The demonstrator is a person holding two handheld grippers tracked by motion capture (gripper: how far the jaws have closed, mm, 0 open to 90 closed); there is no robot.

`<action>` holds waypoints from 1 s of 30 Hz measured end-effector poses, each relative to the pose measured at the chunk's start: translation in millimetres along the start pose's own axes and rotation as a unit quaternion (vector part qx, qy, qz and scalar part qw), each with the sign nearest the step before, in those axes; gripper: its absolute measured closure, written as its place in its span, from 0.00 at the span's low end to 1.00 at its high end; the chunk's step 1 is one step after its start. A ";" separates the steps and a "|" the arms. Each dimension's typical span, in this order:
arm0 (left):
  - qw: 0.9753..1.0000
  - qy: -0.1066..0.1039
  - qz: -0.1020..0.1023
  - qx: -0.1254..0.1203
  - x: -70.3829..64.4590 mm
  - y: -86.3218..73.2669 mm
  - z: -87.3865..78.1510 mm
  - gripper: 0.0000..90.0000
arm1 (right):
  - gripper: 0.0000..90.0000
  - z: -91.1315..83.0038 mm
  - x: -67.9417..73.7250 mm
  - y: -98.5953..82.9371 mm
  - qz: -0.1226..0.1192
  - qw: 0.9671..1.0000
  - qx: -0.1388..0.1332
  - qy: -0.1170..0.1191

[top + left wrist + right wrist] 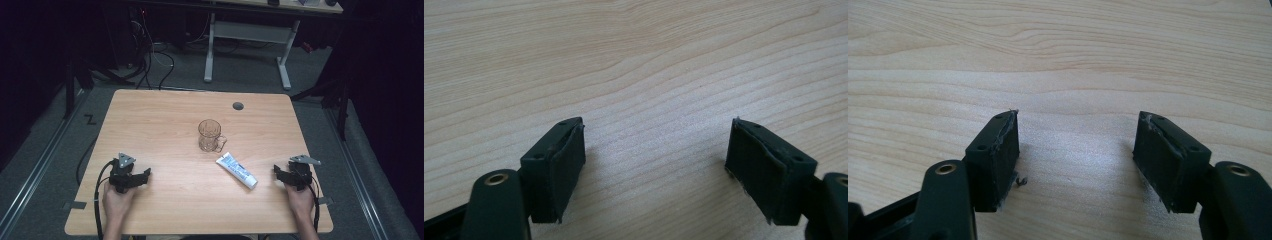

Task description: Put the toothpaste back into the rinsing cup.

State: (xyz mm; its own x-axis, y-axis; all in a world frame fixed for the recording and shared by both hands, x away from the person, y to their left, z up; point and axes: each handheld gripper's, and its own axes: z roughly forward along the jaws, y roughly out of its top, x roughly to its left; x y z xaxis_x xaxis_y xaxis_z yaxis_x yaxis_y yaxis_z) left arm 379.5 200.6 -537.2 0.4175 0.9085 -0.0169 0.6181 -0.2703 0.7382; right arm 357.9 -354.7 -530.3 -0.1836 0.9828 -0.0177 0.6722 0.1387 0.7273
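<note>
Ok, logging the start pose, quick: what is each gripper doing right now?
Left gripper: open, holding nothing, jaws over bare table.
Right gripper: open, holding nothing, jaws over bare table.

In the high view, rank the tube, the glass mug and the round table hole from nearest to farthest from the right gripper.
From the right gripper:
1. Tube, lying just to its left.
2. Glass mug, upright at the table's middle.
3. Round hole, near the far edge.

High view looks down overhead; both gripper views, seemingly low, share the table [165,115].
</note>
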 end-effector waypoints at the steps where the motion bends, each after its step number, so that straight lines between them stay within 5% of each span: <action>1: 1.000 0.000 0.000 0.000 0.0 0.0 0.0 0.26 | 0.38 0.0 0.1 0.0 0.001 1.000 0.000 0.000; 12: 1.000 0.000 -0.001 0.000 0.0 0.1 0.0 0.27 | 0.34 -0.2 1.2 -0.2 -0.003 1.000 0.004 0.005; 18: 1.000 0.000 -0.001 0.000 0.1 0.1 0.0 0.27 | 0.35 -5.2 1.4 2.5 0.004 0.999 0.020 0.040; 30: 1.000 0.000 -0.001 0.000 0.1 0.1 0.0 0.27 | 0.43 -35.6 18.5 15.4 -0.025 0.996 -0.016 0.082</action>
State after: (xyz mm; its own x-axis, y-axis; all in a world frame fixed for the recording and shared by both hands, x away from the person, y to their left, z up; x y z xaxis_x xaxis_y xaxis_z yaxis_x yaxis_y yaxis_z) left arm 379.6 200.7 -537.1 0.4162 0.9091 -0.0180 0.6188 -0.2687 0.7381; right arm 339.3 -338.8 -495.0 -0.3329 0.9414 0.0549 0.6367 0.1815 0.7494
